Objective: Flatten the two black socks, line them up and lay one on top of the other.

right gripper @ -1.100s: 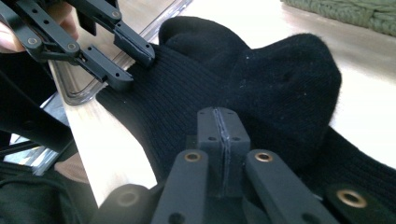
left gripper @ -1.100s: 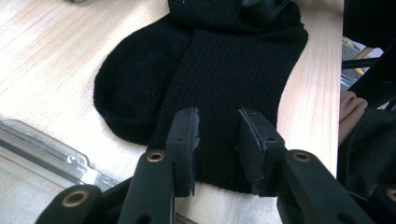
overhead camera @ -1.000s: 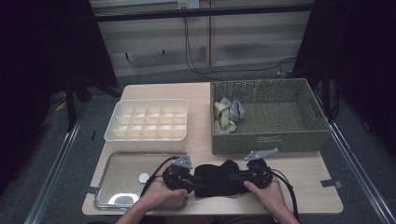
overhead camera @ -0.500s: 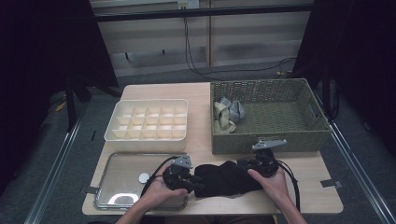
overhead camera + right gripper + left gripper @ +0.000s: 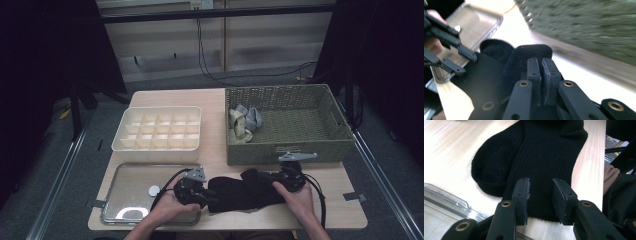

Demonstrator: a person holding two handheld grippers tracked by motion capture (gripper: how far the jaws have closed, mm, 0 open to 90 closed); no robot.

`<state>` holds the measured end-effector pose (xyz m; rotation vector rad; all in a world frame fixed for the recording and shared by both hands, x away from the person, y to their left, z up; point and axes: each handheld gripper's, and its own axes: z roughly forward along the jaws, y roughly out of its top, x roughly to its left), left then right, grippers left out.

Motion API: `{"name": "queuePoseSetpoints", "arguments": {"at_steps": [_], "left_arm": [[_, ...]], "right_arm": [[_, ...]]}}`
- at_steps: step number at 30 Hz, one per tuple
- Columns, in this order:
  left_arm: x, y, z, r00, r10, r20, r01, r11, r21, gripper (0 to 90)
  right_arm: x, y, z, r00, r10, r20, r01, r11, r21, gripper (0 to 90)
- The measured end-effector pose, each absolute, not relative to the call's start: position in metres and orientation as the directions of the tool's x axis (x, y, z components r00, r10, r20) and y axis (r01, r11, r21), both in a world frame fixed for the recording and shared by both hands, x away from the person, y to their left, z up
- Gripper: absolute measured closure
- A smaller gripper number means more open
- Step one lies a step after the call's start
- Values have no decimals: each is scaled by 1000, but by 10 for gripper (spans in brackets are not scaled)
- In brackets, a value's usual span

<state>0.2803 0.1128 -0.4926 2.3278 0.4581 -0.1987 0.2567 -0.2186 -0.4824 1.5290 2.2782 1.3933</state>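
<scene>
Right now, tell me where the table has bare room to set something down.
Free: wood behind the white divided plastic organiser; front right corner below the green woven basket. Crowded: front middle, black ribbed socks between both grippers, beside the clear plastic tray.

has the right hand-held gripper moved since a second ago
Yes. In the high view the right hand-held gripper has shifted away from the table's near edge, toward the wicker basket, its jaws just closing on the black sock.

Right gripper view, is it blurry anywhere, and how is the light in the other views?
Right gripper view: the basket is smeared by motion, the jaws sharp. Left gripper view: the sock is crisp, the table washed out. High view: dim, with glare on the tray.
</scene>
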Motion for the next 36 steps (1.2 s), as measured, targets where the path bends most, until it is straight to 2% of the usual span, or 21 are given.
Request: {"name": "queuePoseSetpoints", "arguments": {"at_steps": [12,16,19,23,27,29,35,36], "left_arm": [[279,113,-492,925,254,-283,379,-665,644,666],[279,113,-493,924,249,-290,381,-655,653,666],[280,116,-490,919,253,-301,392,-641,660,647],[281,127,-481,918,272,-288,396,-604,691,627],[282,135,-481,902,312,-299,431,-597,677,610],[281,134,-482,906,335,-260,421,-630,652,595],[281,129,-488,906,330,-265,421,-627,655,517],[280,127,-488,907,347,-240,415,-638,648,511]], "right_arm": [[230,-282,-485,-396,828,396,708,1,706,853],[232,-281,-491,-394,850,350,720,49,692,843],[233,-279,-495,-397,851,345,730,65,680,780],[230,-279,-492,-382,858,342,722,47,690,640],[227,-279,-487,-380,863,334,714,44,699,606],[226,-277,-488,-392,859,329,713,57,699,599],[230,-278,-492,-384,863,327,724,62,687,588],[231,-278,-493,-378,866,328,728,60,682,581]]}}
